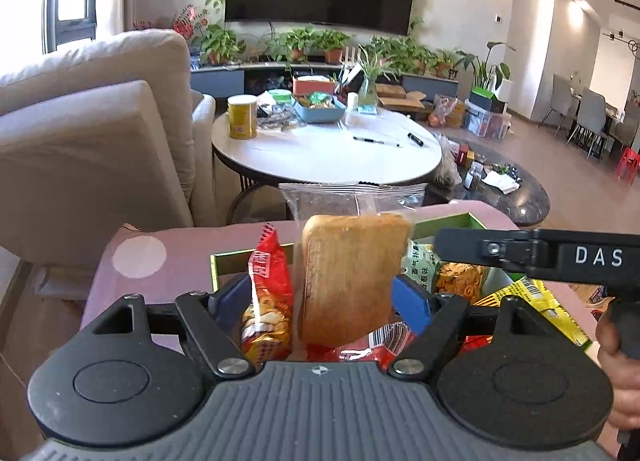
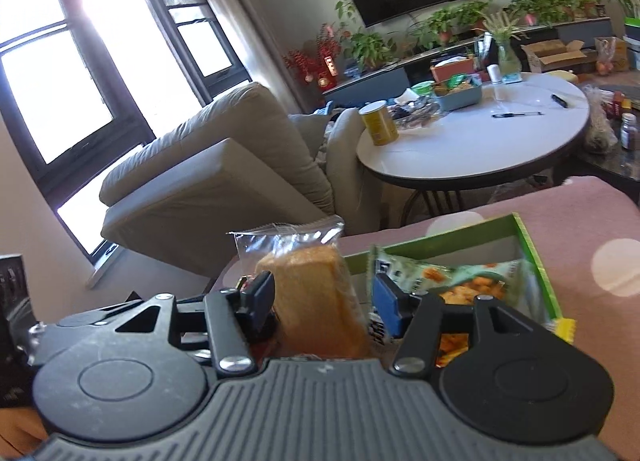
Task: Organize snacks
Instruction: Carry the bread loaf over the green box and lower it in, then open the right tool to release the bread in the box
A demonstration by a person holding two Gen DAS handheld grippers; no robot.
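A clear packet with a brown cake [image 1: 352, 277] stands upright over the green snack box [image 1: 452, 221]. My left gripper [image 1: 320, 295] is open around it, its left pad well clear of the wrapper, and a red snack packet [image 1: 268, 297] also sits in the gap. My right gripper [image 1: 444, 245] comes in from the right. In the right wrist view the cake packet [image 2: 316, 293] fills the narrow gap of my right gripper [image 2: 324, 293], pads against both sides. A green cracker packet [image 2: 460, 277] lies in the box [image 2: 532, 253].
The box rests on a pink dotted cover [image 1: 192, 245], with a yellow packet [image 1: 536, 301] at its right. Beyond stand a round white table [image 1: 328, 157] with a yellow can [image 1: 242, 117], and a beige sofa [image 1: 100, 141] to the left. A person's hand [image 1: 616, 341] holds the right gripper.
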